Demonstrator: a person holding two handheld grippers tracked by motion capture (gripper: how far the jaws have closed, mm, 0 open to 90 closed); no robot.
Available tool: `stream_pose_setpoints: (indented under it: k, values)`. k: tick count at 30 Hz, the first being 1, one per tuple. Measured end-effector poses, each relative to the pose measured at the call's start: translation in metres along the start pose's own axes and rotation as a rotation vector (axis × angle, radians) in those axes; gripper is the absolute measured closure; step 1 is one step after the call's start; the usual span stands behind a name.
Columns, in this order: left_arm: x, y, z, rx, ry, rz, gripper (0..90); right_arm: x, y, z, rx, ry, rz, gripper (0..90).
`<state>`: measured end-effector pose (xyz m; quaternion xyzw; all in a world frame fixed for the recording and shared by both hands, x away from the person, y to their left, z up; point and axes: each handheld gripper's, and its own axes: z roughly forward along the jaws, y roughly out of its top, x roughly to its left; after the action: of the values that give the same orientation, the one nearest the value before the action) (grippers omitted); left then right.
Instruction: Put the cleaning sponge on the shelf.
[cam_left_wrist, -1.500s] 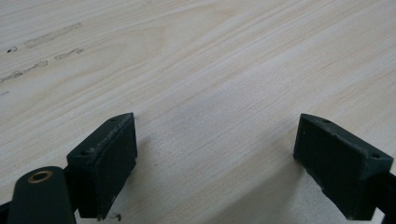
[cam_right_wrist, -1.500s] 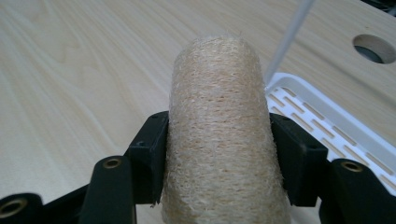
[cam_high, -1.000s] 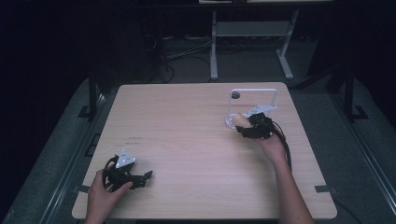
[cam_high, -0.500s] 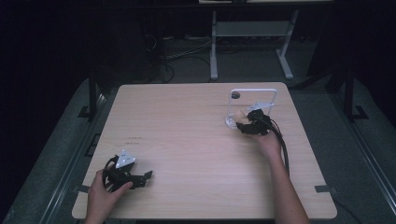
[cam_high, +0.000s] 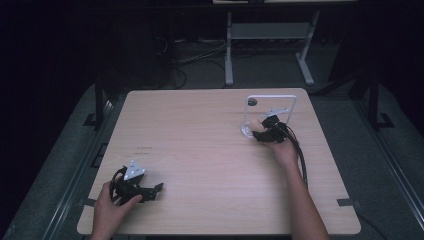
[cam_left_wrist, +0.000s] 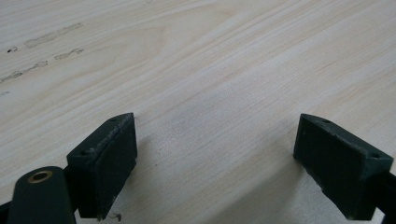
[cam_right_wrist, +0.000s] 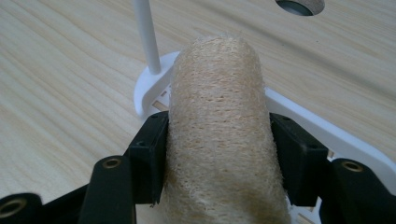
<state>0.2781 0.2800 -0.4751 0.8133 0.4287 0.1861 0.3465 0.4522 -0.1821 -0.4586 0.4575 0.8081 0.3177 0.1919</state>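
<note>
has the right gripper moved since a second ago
Yes: the right gripper, shut on the loofah, has shifted slightly left and toward the person against the white rack.

white rack (cam_high: 270, 102) far right, table (cam_high: 200, 135) otherwise open

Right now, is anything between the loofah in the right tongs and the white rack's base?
Nothing visible. The loofah, clamped in the right tongs, hangs just over the white rack; its thin upright post stands to one side.
</note>
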Motion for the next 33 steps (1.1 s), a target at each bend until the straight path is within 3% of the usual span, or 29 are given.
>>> stream_pose_setpoints:
  k: [5,11,23,28,33]
  values:
    - [0.0,0.0,0.0,0.0,0.0,0.0,12.8,0.0,0.0,0.002,0.005,0.001,0.0,41.1]
    - [0.0,0.0,0.0,0.0,0.0,0.0,12.8,-0.001,0.001,-0.002,0.003,-0.003,0.007,34.6]
    - [0.0,0.0,0.0,0.0,0.0,-0.001,12.8,0.005,-0.002,-0.044,-0.06,-0.005,-0.005,33.4]
    - [0.0,0.0,0.0,0.0,0.0,0.0,12.8,0.012,-0.005,-0.063,-0.081,-0.001,-0.014,40.2]
    - [0.0,0.0,0.0,-0.001,0.0,0.001,12.8,0.018,-0.008,-0.073,-0.092,0.028,-0.011,57.6]
